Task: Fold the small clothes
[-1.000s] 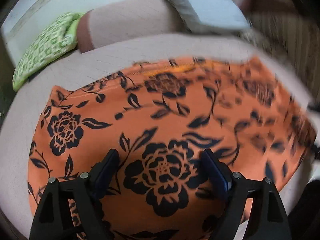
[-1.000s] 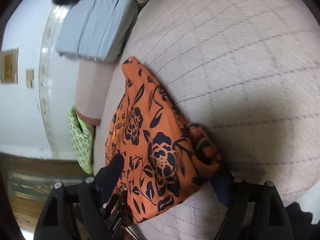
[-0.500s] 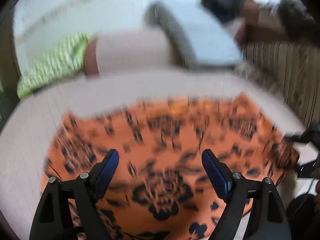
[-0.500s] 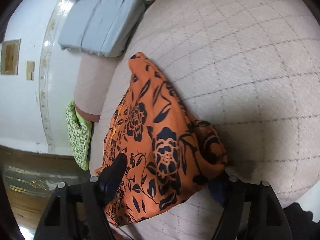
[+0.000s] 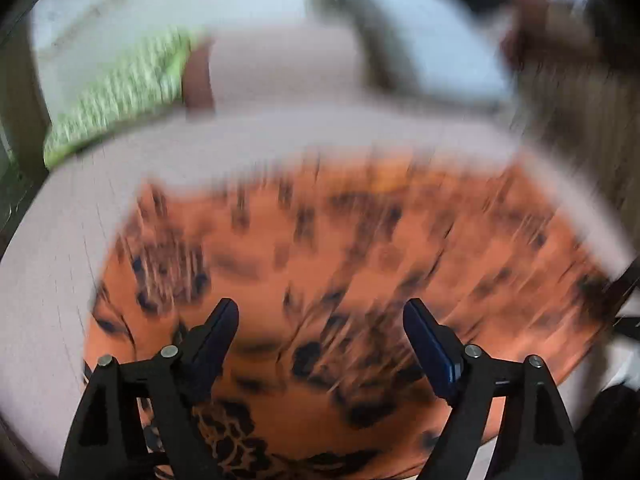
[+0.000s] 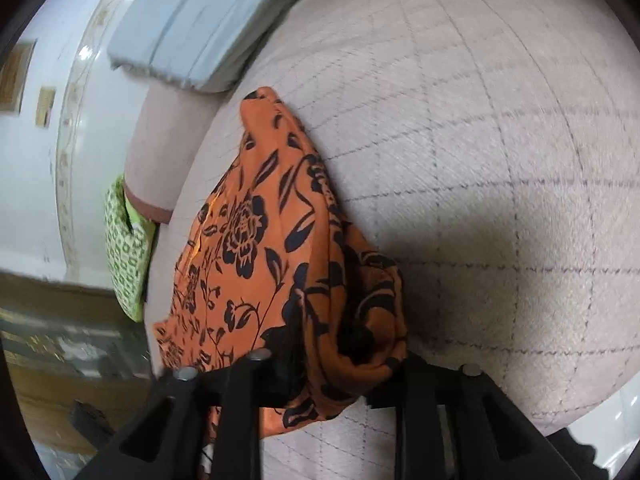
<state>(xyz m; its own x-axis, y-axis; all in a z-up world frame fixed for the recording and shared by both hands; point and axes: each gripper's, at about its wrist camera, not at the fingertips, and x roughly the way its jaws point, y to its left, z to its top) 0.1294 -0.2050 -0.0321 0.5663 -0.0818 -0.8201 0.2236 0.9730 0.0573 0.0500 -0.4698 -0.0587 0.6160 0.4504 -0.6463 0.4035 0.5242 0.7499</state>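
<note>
An orange garment with black flowers [image 5: 340, 264] lies on a beige quilted cushion [image 5: 60, 280]. The left wrist view is blurred by motion. My left gripper [image 5: 320, 332] is open above the garment's near part, with nothing between its fingers. In the right wrist view the garment [image 6: 256, 248] is bunched at its near end. My right gripper [image 6: 340, 364] is shut on that bunched end, and folds of cloth hide the fingertips.
A folded grey-blue cloth [image 6: 204, 20] lies at the far end of the cushion [image 6: 480, 160]. A green patterned pillow [image 6: 126, 248] hangs off its far left side, and shows in the left wrist view [image 5: 120, 92]. White wall behind. The cushion's right half is bare.
My right gripper has closed on the garment's bunched end. My left gripper has pulled back and risen from the cloth, still open, and its view has blurred.
</note>
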